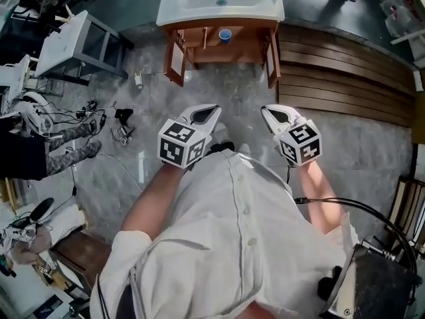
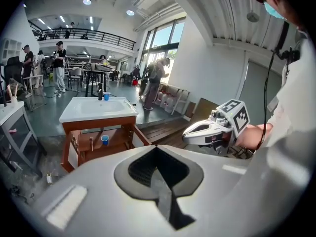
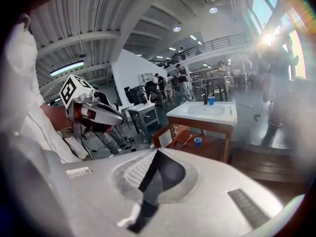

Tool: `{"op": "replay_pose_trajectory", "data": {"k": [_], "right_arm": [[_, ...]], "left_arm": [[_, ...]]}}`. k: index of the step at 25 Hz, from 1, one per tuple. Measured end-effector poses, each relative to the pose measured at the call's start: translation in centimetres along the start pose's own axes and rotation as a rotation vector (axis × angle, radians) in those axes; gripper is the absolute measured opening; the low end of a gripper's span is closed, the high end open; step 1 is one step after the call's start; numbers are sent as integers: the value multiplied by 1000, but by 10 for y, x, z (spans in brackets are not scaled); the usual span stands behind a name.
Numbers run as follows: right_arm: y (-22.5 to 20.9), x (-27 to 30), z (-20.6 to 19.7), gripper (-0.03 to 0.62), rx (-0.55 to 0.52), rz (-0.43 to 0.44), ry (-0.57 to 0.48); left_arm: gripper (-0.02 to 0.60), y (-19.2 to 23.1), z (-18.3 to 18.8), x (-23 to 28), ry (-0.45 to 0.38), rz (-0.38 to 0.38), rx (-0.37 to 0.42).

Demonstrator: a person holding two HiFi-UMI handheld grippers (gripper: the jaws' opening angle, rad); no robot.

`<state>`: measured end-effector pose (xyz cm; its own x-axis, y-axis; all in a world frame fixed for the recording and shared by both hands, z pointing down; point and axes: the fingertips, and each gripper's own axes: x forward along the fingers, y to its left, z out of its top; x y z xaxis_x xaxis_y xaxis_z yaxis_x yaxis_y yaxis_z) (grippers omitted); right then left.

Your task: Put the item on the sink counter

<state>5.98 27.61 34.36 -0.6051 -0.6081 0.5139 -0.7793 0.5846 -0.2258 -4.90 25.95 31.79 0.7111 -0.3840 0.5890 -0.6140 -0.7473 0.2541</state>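
A grey stone floor (image 1: 219,92) fills most of the head view, edged at the right by a stretch of wooden decking (image 1: 345,72). At the top of that view stands a washstand: a white sink counter (image 1: 174,8) over a brown wooden cabinet (image 1: 255,45) whose two doors hang open. A person in a white shirt (image 1: 232,244) faces it from well back, a gripper held out in each hand.

The left gripper (image 1: 214,109) is clenched, its jaws meeting at the tip with nothing between them, as its own view confirms (image 2: 157,149). The right gripper (image 1: 267,111) is level with it and apart from it. It too looks closed and empty, its jaws drawn to a point (image 3: 158,152). Both point toward the washstand.

A grey-white side table (image 1: 73,42) stands at the far left, with cables (image 1: 99,118) strewn across the floor near it.

The blue cup (image 1: 226,34) sits upright on the shelf inside the open cabinet, below the counter and between the doors. It shows there in the left gripper view (image 2: 104,140) and the right gripper view (image 3: 197,141). What appears to be a second blue cup (image 2: 106,96) stands on the counter just beside the dark faucet (image 2: 100,92).
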Motion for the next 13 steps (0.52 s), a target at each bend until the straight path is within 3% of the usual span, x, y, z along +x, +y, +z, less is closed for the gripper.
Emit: {"op": "replay_pose_trajectory", "data": {"k": [13], "right_arm": [[2,19,-9,5,15,20,22]], "left_arm": [[6,14,-7,0,21,5,-12]]}}
